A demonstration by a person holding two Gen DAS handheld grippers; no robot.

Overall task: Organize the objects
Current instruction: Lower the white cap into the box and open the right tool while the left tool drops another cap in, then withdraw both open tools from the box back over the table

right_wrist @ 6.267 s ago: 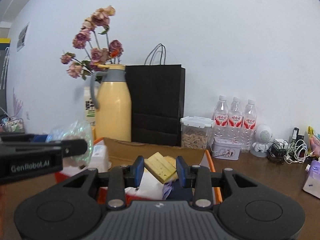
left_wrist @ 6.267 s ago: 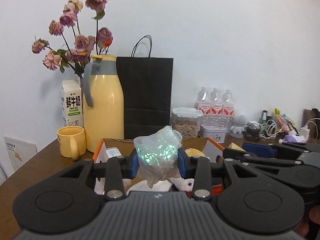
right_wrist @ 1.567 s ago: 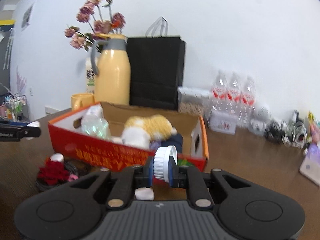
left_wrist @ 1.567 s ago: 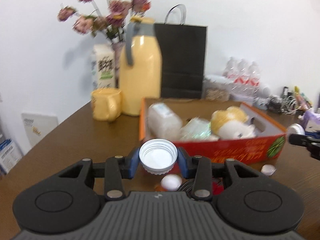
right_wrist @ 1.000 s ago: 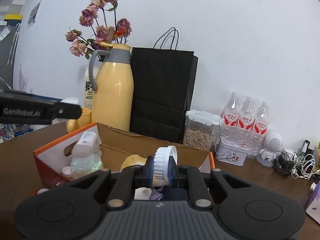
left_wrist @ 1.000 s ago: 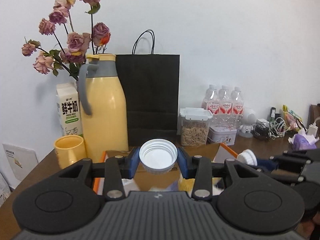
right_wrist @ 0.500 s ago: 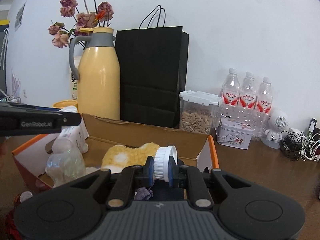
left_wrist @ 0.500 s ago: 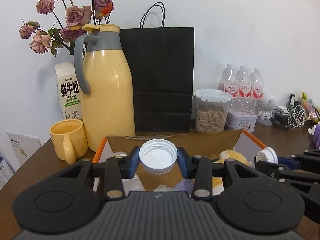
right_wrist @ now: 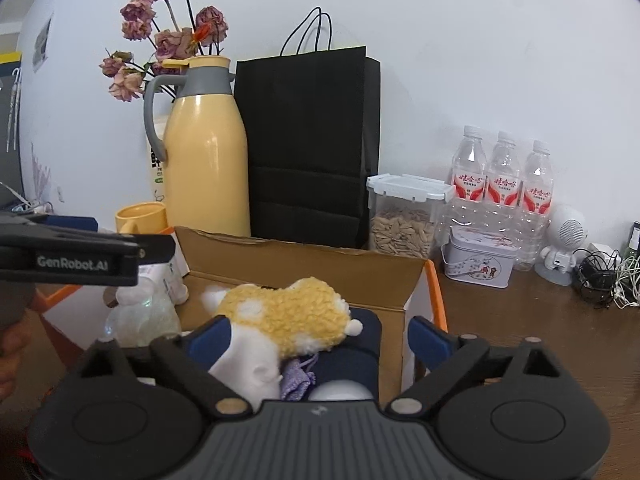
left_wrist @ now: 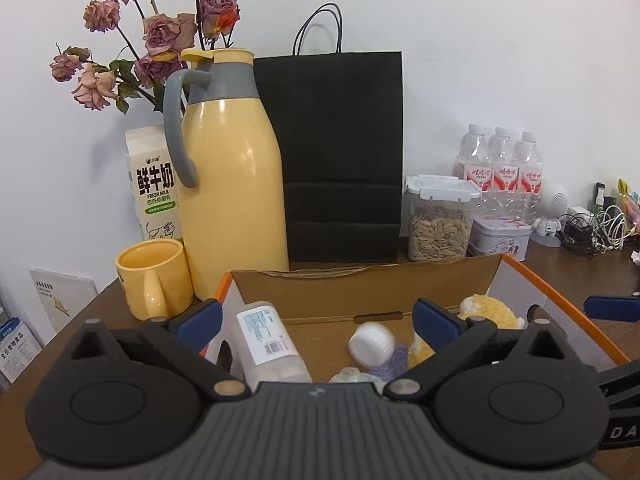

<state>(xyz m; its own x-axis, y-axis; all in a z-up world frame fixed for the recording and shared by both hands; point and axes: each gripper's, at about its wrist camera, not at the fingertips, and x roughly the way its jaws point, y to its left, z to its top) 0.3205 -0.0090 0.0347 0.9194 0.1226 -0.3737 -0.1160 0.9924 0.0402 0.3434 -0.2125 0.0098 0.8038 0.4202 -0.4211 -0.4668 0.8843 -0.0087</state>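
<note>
Left wrist view: a light, rigid white cap (left_wrist: pixel 371 345) is seen in the cardboard box (left_wrist: pixel 368 284), beneath the wide-open left hand-held gripper (left_wrist: pixel 316 318); its rim would be gripped.

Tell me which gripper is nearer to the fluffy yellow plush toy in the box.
Right. The right gripper hangs open directly over the yellow plush toy, which lies between its fingers. The left gripper is open over the box's other end, with the toy off beyond its right finger.
</note>
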